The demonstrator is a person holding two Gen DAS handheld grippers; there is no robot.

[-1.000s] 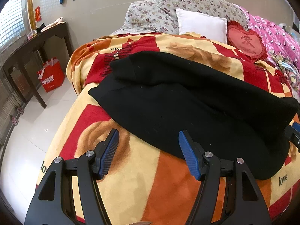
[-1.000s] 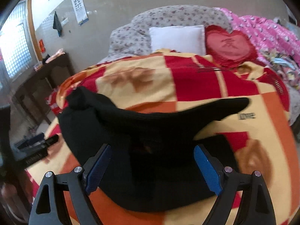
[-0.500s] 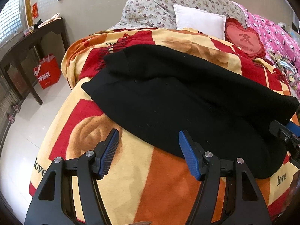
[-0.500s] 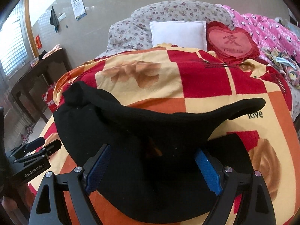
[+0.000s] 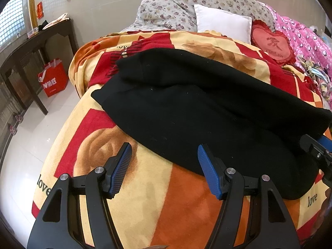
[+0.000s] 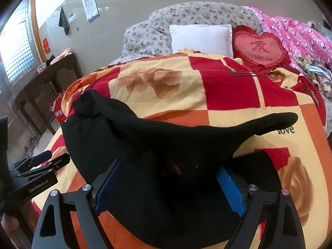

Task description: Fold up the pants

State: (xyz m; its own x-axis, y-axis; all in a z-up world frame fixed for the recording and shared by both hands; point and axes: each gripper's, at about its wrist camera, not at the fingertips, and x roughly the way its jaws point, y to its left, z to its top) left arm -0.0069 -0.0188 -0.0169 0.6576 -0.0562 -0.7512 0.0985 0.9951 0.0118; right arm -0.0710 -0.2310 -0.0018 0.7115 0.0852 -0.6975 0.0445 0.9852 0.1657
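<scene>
Black pants [image 5: 207, 108] lie across a red, orange and yellow blanket [image 5: 157, 203] on a bed, loosely doubled over. My left gripper [image 5: 164, 166] is open and empty, just short of the pants' near edge. My right gripper [image 6: 168, 184] is open, with its jaws on either side of a raised fold of the pants [image 6: 186, 137]. The right gripper also shows at the right edge of the left wrist view [image 5: 317, 149], and the left gripper at the left edge of the right wrist view [image 6: 41, 161].
A white pillow [image 5: 223, 25], a red heart cushion [image 5: 271, 45] and floral bedding [image 5: 166, 10] lie at the bed's head. A pink quilt [image 5: 307, 41] is at the right. A dark wooden table [image 5: 31, 51] and a red bag [image 5: 54, 78] stand on the left floor.
Both grippers have moved slightly forward toward the pants. The right gripper's jaws now reach around the raised fold. Both jaws stay open.
</scene>
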